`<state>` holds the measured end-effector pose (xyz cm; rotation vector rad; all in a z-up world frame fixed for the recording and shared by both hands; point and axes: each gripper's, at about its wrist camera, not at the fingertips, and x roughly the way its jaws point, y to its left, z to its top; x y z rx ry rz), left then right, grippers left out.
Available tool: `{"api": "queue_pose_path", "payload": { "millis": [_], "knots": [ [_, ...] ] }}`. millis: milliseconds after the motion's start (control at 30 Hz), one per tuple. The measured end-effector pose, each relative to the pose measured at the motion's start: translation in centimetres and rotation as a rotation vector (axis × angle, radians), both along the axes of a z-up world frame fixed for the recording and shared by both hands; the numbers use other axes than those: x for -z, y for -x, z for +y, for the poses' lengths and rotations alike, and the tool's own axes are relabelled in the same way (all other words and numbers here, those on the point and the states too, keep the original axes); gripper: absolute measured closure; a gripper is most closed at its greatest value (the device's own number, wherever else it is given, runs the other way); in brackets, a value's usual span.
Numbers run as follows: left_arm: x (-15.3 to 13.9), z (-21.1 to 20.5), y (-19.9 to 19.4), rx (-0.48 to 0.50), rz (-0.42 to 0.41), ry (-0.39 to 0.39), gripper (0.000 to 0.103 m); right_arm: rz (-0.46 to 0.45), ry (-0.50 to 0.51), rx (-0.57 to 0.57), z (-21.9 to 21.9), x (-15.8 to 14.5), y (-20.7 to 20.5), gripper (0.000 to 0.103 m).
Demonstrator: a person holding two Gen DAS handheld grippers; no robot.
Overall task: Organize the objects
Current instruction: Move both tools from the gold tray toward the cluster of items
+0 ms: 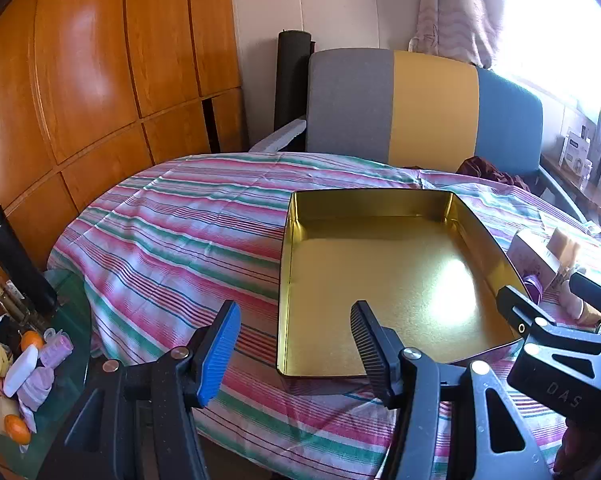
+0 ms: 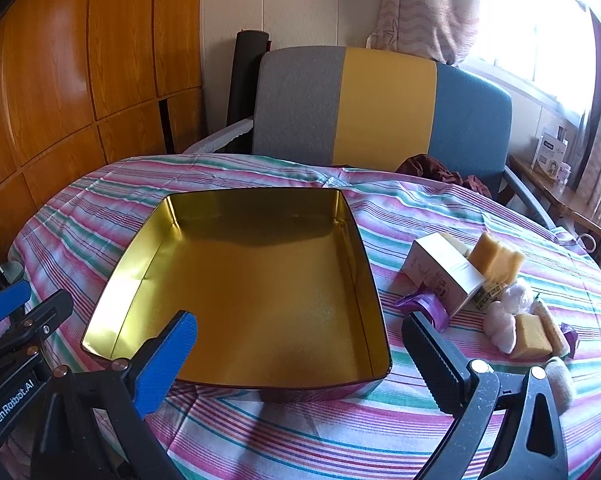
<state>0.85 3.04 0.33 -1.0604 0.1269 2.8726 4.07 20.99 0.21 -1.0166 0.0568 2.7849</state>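
A round table under a pink, green and white striped cloth (image 2: pixel 292 432) fills the foreground. Behind it stands an upholstered chair with a back in grey, yellow and blue vertical panels (image 2: pixel 380 104); a dark maroon garment (image 2: pixel 440 172) lies on its seat. To the left, glossy orange-brown wooden wall panelling (image 1: pixel 80 64) reflects the light. A cream plaster wall (image 2: pixel 292 0) lies behind the chair, with a black rolled mat (image 1: pixel 292 80) leaning upright against it. At upper right, a bright overexposed window (image 2: pixel 540 32) is flanked by a pale pink patterned curtain (image 2: pixel 424 4). Below the window runs a wooden ledge (image 2: pixel 556 196) carrying a white printed carton (image 2: pixel 550 156).
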Motion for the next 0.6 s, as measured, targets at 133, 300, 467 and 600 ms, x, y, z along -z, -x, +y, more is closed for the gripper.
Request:
{"api": "queue_pose_path", "payload": {
  "millis": [133, 300, 467, 600],
  "knots": [
    [0.0, 0.3, 0.1, 0.009, -0.005, 0.003, 0.045, -0.001, 0.004, 0.006, 0.5, 0.0, 0.1, 0.000],
    [0.1, 1.0, 0.3, 0.028, -0.013, 0.005, 0.045, -0.002, 0.010, 0.023, 1.6, 0.2, 0.1, 0.000],
    [0.1, 1.9, 0.3, 0.066, -0.026, 0.006, 0.045, 0.002, 0.019, 0.044, 2.8, 0.1, 0.0, 0.000],
    [0.0, 2.9, 0.2, 0.126, -0.032, -0.002, 0.045, 0.006, 0.025, 0.070, 3.9, 0.1, -0.3, 0.000]
  ]
}}
